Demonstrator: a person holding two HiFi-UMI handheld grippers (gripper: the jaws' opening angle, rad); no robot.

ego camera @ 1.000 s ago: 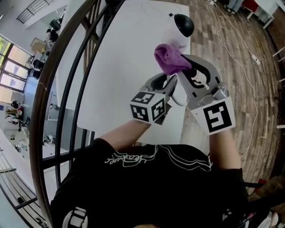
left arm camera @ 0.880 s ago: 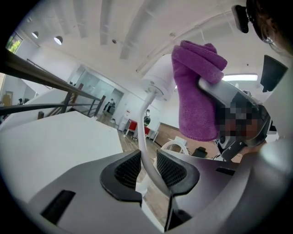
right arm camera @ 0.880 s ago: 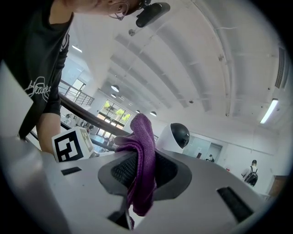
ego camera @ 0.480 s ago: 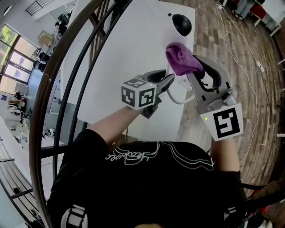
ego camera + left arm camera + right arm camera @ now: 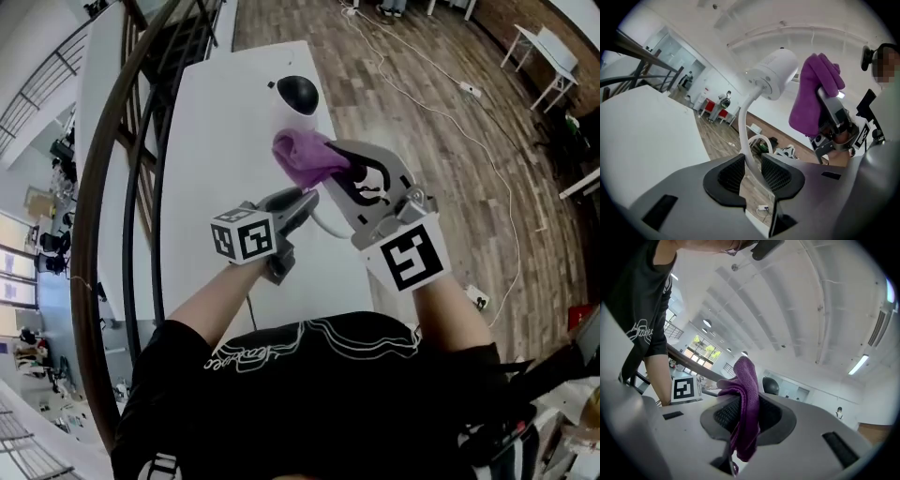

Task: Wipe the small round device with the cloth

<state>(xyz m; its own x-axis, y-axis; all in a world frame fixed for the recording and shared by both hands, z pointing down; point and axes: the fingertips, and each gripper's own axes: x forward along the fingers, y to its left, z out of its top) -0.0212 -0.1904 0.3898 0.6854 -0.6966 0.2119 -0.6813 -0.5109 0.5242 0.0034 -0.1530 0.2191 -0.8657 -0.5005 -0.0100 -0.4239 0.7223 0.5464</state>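
The small round device (image 5: 292, 101) is white with a black dome and rises over the white table (image 5: 211, 131) on a thin white stalk (image 5: 749, 145). My left gripper (image 5: 305, 199) is shut on that stalk, which runs between its pads (image 5: 776, 174); the device's head (image 5: 774, 71) stands ahead of the jaws. The right gripper (image 5: 335, 167) is shut on a purple cloth (image 5: 306, 156), and the bunched cloth lies against the white body just below the dome. In the right gripper view the cloth (image 5: 747, 394) hangs out of the jaws, with the dome (image 5: 771, 386) behind it.
A dark metal railing (image 5: 117, 159) runs along the table's left side. Right of the table is wooden floor (image 5: 422, 103) with white cables and a power strip. White furniture (image 5: 544, 52) stands at the far right. My black shirt fills the bottom of the head view.
The head view has swung round. My left gripper has drawn left, away from the right one. The cloth stays against the device below the dome.
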